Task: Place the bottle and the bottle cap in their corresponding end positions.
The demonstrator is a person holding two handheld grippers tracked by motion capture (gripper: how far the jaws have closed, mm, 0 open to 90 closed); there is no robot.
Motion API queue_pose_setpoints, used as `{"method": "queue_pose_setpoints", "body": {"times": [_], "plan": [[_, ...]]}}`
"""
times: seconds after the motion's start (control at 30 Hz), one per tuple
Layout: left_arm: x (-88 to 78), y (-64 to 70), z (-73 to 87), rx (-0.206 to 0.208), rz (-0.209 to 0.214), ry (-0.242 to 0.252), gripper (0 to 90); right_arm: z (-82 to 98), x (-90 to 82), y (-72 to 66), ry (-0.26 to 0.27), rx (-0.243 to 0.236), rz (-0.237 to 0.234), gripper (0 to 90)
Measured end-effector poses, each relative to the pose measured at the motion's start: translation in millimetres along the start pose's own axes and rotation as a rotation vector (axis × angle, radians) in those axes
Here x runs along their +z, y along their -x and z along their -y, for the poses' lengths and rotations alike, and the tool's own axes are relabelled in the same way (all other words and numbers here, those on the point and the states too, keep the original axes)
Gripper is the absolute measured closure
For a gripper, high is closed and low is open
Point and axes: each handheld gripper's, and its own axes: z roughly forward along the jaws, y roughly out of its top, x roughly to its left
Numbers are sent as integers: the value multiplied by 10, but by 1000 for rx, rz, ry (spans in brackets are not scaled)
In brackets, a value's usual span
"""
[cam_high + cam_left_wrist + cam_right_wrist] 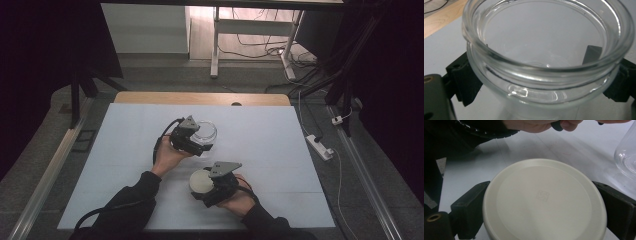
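Left gripper (pixel 534 75) clamps one glass jar (pixel 544 57); right gripper (pixel 541 202) clamps one cream lid (pixel 544 200)

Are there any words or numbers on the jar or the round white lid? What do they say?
No words or numbers can be read anywhere.
White lid, held between the right gripper's jaws: a small square embossed mark at its middle, too faint to read.
Glass jar, held by the left gripper: plain clear glass, no label.

No legible text or labels
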Motion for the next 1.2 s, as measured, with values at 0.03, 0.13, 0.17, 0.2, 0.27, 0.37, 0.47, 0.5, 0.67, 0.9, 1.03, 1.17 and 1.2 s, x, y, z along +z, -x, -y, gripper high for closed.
{"method": "queue_pose_setpoints", "body": {"times": [0.03,0.13,0.17,0.2,0.27,0.37,0.47,0.5,0.67,0.9,1.03,1.17,1.2], "plan": [[5,-6,8,-2,-3,0,76,9,13,3,-6,-2,0,67],[7,-25,29,-7,-10,0,76,29,40,14,-23,-5,3,66],[9,-33,34,-9,-10,-1,76,37,49,22,-25,-5,4,66],[12,-38,41,-10,-14,-1,76,44,57,28,-29,-1,4,67],[24,-47,53,-11,-17,-5,76,58,79,38,-40,-1,6,66],[48,-59,73,-12,-23,-10,76,74,107,49,-57,-4,9,66],[73,-70,88,-11,-26,-14,76,86,130,61,-70,-2,11,66],[80,-74,92,-10,-27,-14,75,92,141,64,-77,1,11,66],[107,-82,108,-9,-33,-15,76,93,167,72,-97,5,15,66],[149,-83,133,-12,-27,-20,75,85,208,93,-135,30,39,66],[153,-84,136,-10,-24,-18,75,81,227,103,-155,35,49,65],[154,-83,141,-8,-24,-17,74,80,245,108,-170,43,54,64],[154,-84,143,-7,-24,-16,74,79,249,110,-175,44,53,63]]}}
